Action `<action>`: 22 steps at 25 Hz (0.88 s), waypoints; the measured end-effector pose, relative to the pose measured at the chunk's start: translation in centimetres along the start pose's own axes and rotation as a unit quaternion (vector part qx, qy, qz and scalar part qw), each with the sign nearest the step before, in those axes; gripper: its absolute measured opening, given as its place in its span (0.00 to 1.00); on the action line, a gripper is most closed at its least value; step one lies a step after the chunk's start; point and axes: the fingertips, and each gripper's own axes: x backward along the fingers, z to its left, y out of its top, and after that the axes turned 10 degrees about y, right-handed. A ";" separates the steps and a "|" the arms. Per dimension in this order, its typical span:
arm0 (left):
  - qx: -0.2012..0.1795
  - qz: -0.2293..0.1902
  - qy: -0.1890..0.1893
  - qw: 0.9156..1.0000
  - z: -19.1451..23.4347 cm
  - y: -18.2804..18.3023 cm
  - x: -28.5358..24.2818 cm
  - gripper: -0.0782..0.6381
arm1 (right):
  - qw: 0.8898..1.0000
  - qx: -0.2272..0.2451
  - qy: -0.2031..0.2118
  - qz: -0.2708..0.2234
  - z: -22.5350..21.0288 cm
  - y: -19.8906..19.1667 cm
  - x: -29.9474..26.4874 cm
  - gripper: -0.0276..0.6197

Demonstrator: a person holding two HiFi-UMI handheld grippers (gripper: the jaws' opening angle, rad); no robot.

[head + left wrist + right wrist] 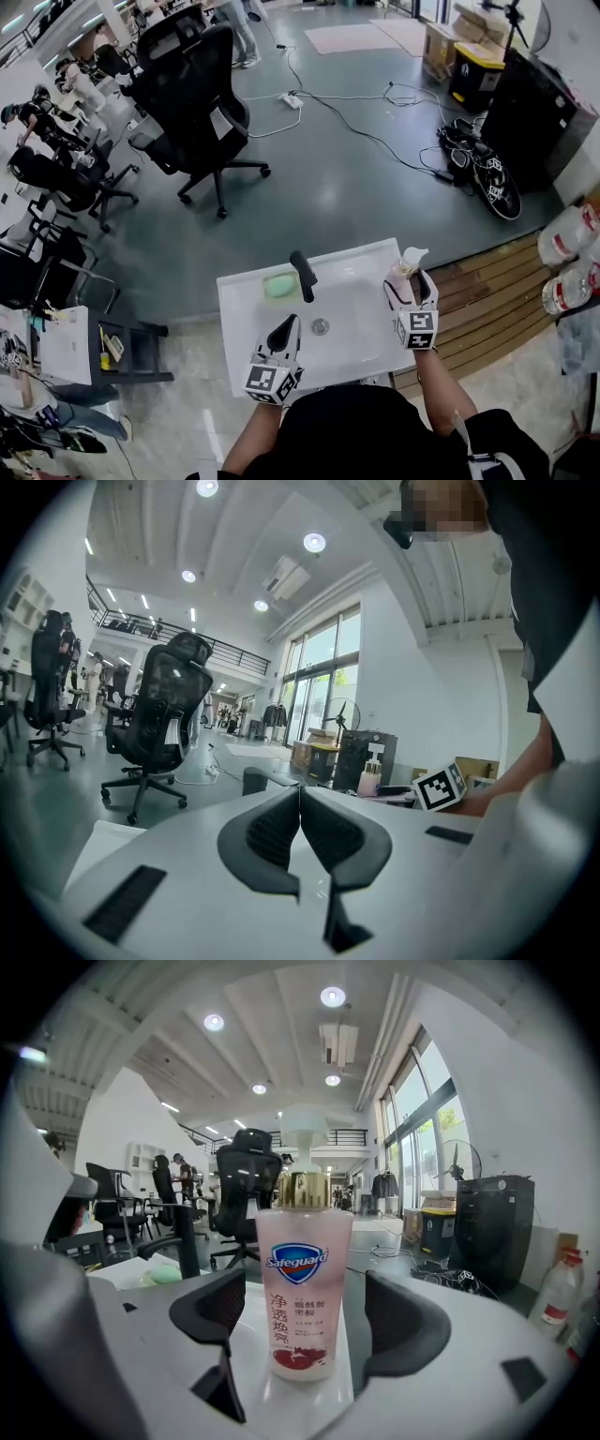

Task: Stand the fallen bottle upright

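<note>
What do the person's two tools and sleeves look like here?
Both the left tool and right tool have white bodies, black ribbed pads and a cube of black-and-white square markers. No cables show. The person wears a black top; forearms are uncovered.

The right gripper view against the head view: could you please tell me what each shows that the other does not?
Only the right gripper view: the printed label on the bottle, and the gaps between it and the fingers of the right gripper. Only the head view: the left gripper over the basin, and the drain. Both: the bottle standing upright on the white sink.
</note>
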 end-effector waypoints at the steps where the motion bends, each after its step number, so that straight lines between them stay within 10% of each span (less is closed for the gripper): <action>1: -0.001 0.000 -0.001 1.000 0.0 0.0 -0.1 0.13 | 1.000 0.006 0.008 -0.002 0.5 0.4 0.5 0.68; 9: -0.008 -0.003 -0.004 1.000 -0.4 0.3 -0.5 0.13 | 0.996 0.070 0.058 -0.018 3.7 5.0 4.5 0.70; 22: -0.020 -0.015 -0.005 1.000 -1.3 1.1 -0.2 0.13 | 0.991 0.078 0.030 -0.100 6.1 11.8 6.4 0.07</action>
